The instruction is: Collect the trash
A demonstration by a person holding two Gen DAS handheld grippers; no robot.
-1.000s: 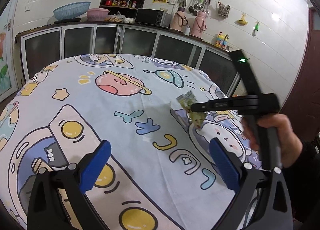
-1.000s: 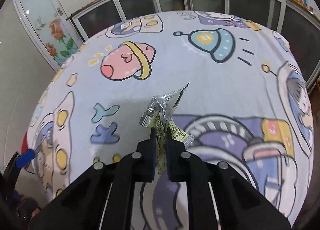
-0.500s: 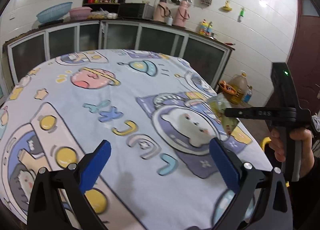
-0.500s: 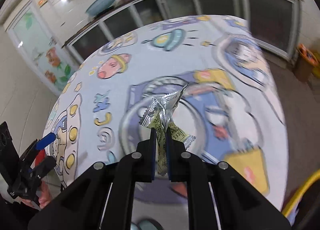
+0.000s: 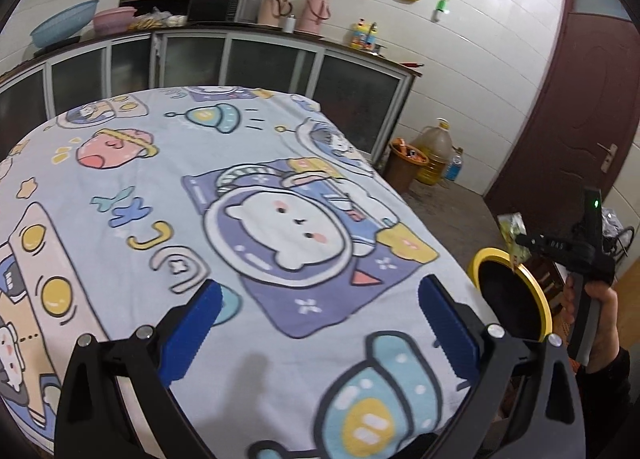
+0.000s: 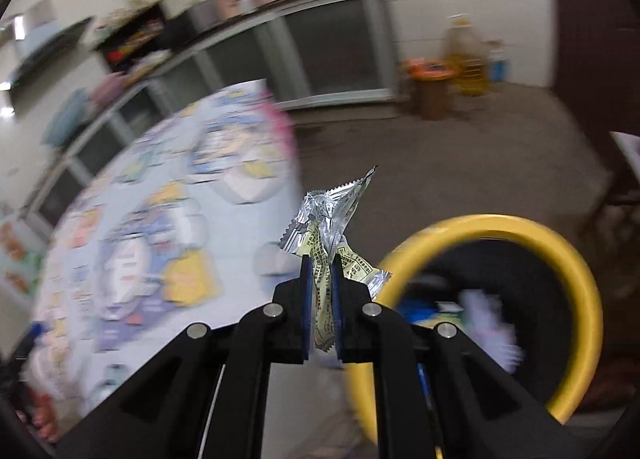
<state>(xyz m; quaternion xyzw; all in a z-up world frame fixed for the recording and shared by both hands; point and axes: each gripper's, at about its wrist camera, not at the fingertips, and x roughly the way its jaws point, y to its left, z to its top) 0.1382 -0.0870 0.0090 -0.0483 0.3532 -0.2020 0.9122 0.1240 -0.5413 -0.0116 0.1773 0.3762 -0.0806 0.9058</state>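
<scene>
My right gripper (image 6: 320,259) is shut on a crumpled silver and yellow wrapper (image 6: 330,215) and holds it in the air off the table's right edge, beside the near rim of a yellow-rimmed black trash bin (image 6: 560,251). In the left wrist view the right gripper (image 5: 520,241) holds the wrapper (image 5: 510,225) just above the bin's rim (image 5: 538,291). My left gripper (image 5: 316,307) is open and empty, low over the cartoon-print tablecloth (image 5: 160,187).
Some trash lies inside the bin. A brown bucket (image 5: 406,165), an oil jug (image 5: 436,151) and a bottle stand on the floor by the cabinets (image 5: 352,99). A dark red door (image 5: 576,107) is at the right.
My right gripper has carried the wrapper from over the table to the right, off its edge, to the bin's rim. My left gripper has turned to the right and stays open.
</scene>
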